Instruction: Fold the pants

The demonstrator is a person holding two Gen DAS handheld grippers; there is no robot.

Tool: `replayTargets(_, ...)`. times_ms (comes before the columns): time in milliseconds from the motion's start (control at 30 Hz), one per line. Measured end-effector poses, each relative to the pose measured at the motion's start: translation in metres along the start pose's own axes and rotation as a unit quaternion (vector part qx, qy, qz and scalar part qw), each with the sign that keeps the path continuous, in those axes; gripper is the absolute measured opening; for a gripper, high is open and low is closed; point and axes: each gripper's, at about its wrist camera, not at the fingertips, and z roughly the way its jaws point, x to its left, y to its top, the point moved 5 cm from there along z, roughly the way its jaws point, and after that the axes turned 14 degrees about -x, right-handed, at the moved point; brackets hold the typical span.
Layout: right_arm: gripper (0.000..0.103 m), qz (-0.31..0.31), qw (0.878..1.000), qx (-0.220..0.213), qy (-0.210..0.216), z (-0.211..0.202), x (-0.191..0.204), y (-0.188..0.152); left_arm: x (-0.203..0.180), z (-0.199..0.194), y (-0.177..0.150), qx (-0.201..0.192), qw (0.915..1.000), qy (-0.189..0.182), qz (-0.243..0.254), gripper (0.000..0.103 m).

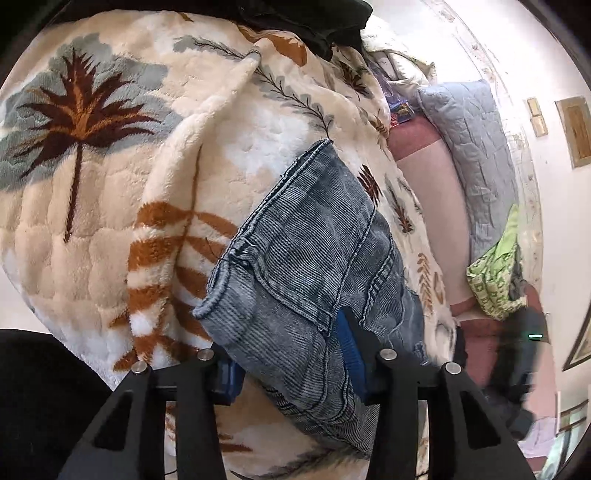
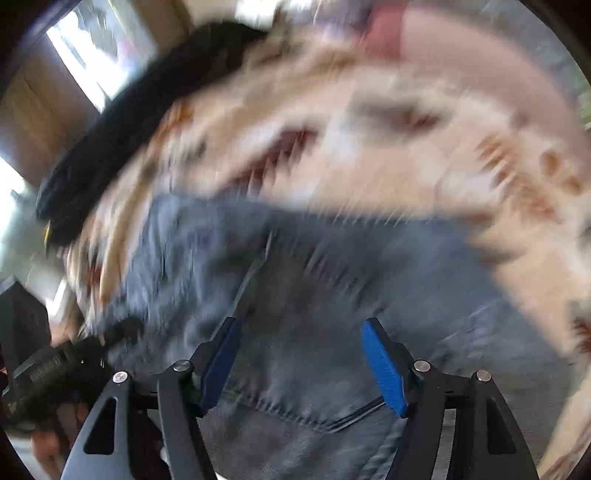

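Folded blue denim pants (image 1: 310, 258) lie on a cream fleece blanket (image 1: 110, 192) with leaf prints. My left gripper (image 1: 291, 354) straddles the near end of the pants; its blue pads (image 1: 351, 347) are wide apart with the denim between them, so it is open. In the blurred right wrist view the pants (image 2: 314, 280) fill the lower half. My right gripper (image 2: 301, 354) hovers just over the denim with its blue pads (image 2: 384, 369) wide apart and empty.
A black garment (image 1: 317, 22) lies at the far edge of the blanket and shows in the right wrist view (image 2: 122, 122). A grey quilted pillow (image 1: 472, 147), pink sheet (image 1: 432, 206) and green patterned cloth (image 1: 498, 273) are at right. A window (image 2: 88, 55) is upper left.
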Motion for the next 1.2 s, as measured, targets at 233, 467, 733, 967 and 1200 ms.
replayTargets(233, 0.076, 0.143, 0.979, -0.102, 0.104, -0.058, -0.037, -0.011, -0.023, -0.008, -0.001, -0.022, 0.9948, 0.043, 0.089, 0.016)
replayTargets(467, 0.076, 0.239, 0.944, -0.218, 0.059, -0.151, -0.150, -0.075, -0.127, -0.053, -0.021, -0.115, 0.9583, 0.011, 0.261, 0.015)
replayTargets(733, 0.076, 0.345, 0.886, -0.307, 0.032, -0.221, -0.255, -0.143, -0.269, -0.062, -0.186, -0.114, 0.8352, -0.076, 0.533, 0.016)
replayTargets(967, 0.076, 0.417, 0.843, -0.336, 0.051, -0.237, -0.308, -0.196, -0.243, 0.032, -0.322, 0.088, 0.7573, -0.056, 0.645, 0.020)
replayTargets(1200, 0.076, 0.405, 0.838, -0.361, 0.060, -0.251, -0.309, -0.200, -0.278, -0.045, -0.250, 0.067, 0.8344, -0.168, 0.521, 0.067)
